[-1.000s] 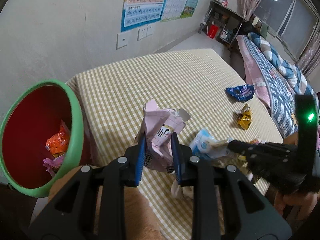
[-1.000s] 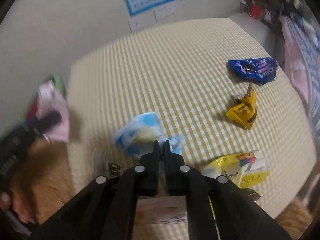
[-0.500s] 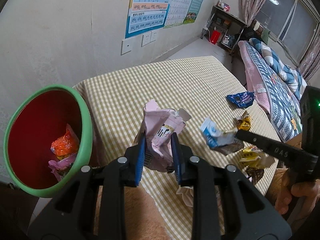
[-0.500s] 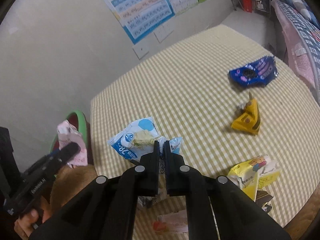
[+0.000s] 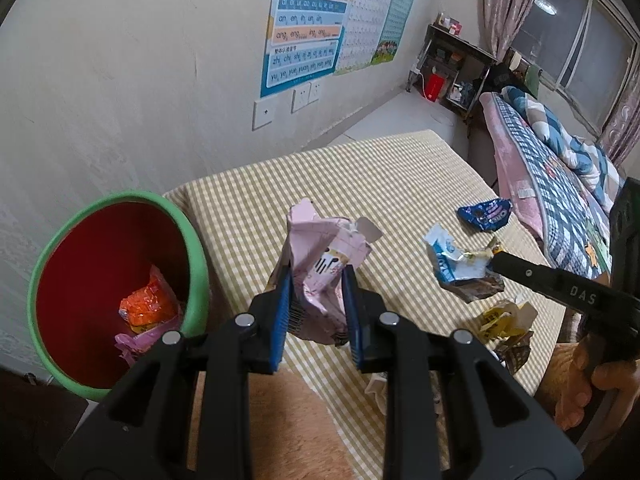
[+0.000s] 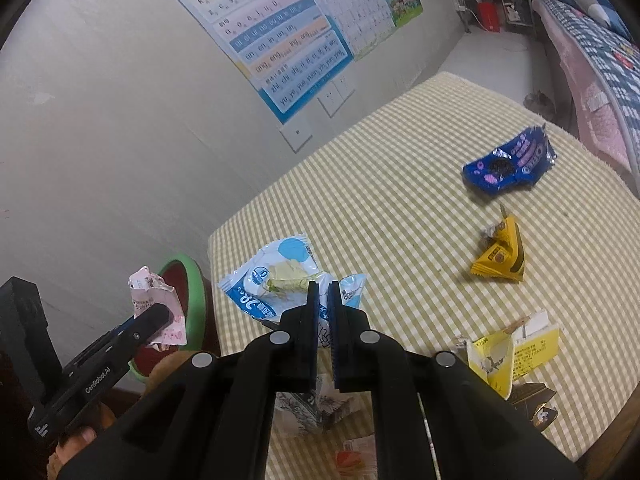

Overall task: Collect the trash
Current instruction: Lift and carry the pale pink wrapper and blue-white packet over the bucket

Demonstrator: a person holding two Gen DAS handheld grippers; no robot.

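Observation:
My left gripper (image 5: 316, 280) is shut on a crumpled pink wrapper (image 5: 324, 256), held above the table's near left corner, just right of the red bin with a green rim (image 5: 192, 232). The bin holds an orange packet (image 5: 146, 308). My right gripper (image 6: 323, 296) is shut on a blue and white wrapper (image 6: 272, 276), lifted off the table; it also shows in the left wrist view (image 5: 456, 268). The pink wrapper (image 6: 154, 300) and the bin (image 6: 192, 276) show at the left of the right wrist view.
On the checked tablecloth (image 6: 400, 208) lie a dark blue wrapper (image 6: 508, 164), a yellow folded packet (image 6: 500, 256) and a yellow carton (image 6: 512, 356). More scraps lie under my right gripper. A wall with posters is behind, a bed (image 5: 560, 184) to the right.
Both grippers have risen and pulled back from the table with their wrappers. The blue and white wrapper has come up off the cloth. The left gripper sits a little nearer the bin.

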